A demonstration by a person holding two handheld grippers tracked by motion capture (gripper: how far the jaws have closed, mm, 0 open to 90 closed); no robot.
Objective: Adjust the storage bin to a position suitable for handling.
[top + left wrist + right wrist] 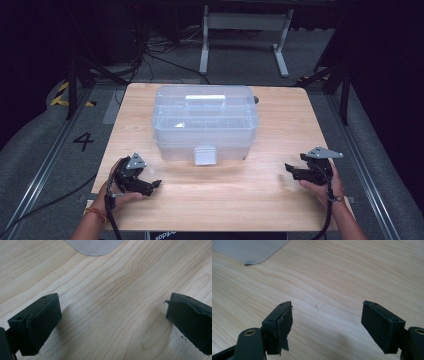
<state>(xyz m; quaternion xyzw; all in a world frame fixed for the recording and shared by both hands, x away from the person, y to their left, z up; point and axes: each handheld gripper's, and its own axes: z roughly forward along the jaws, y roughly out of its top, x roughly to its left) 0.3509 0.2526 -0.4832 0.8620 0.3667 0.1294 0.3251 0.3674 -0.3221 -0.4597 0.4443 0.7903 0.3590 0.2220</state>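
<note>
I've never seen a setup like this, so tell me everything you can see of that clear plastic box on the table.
The clear plastic box looks like a see-through storage case with rounded corners. Its lid is shut, with a whitish handle lying flat on top and a latch on the front wall. Faint dividers show through the lid. It stands level on the wooden table, toward the far side. Nothing touches it but the table.
</note>
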